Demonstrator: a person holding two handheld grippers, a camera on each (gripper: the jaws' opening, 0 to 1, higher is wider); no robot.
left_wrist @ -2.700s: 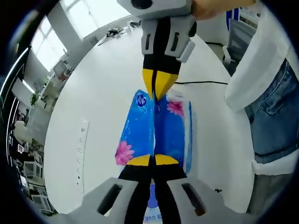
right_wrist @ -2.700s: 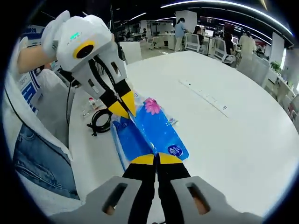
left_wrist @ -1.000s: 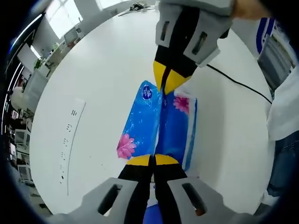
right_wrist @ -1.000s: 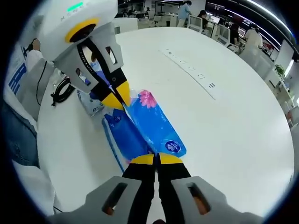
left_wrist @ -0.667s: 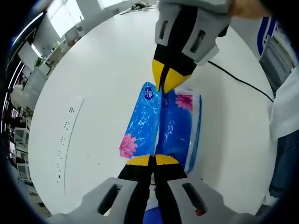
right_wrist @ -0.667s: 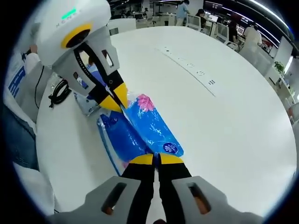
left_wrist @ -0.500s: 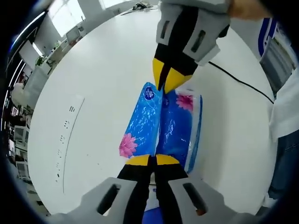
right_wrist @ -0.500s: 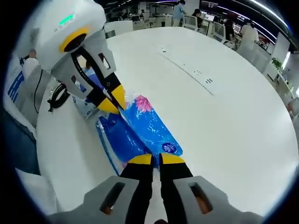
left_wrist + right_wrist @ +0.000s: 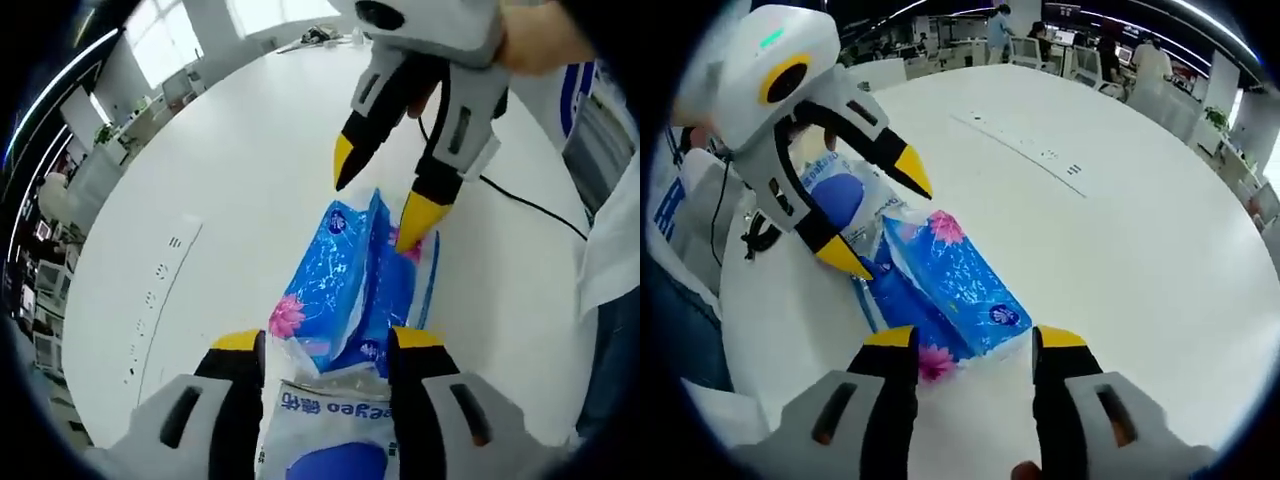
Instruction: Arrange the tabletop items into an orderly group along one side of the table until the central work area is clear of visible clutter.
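— Where's the blue tissue pack now?
— Lying on the white tabletop, stretched between the two sets of fingers; one end between the left gripper fingers, the other between the right gripper fingers.

— State of the fingers?
— Spread wide on both sides, gripping nothing; pack apparently let go, no pad pressing it.

— How likely to handle?
— Probably light and soft: thin glossy film over squashy paper, creased along the top ridge. Slippery wrap, so best pinched on that raised fold or squeezed across the short sides, not pushed flat. No fragility to fear, though film could tear if nipped too hard.

— Anything nearby?
— A second pack, white and blue, tucked right behind the left fingers and touching the blue one's end. Beyond the right fingers' far side, a black cable trailing over the tabletop; a coiled black cord by the left fingers. A recessed socket strip well apart, out in the middle.

— What blocks the way?
— Mainly the cable and the white pack crowding the edge; little room there for sliding.
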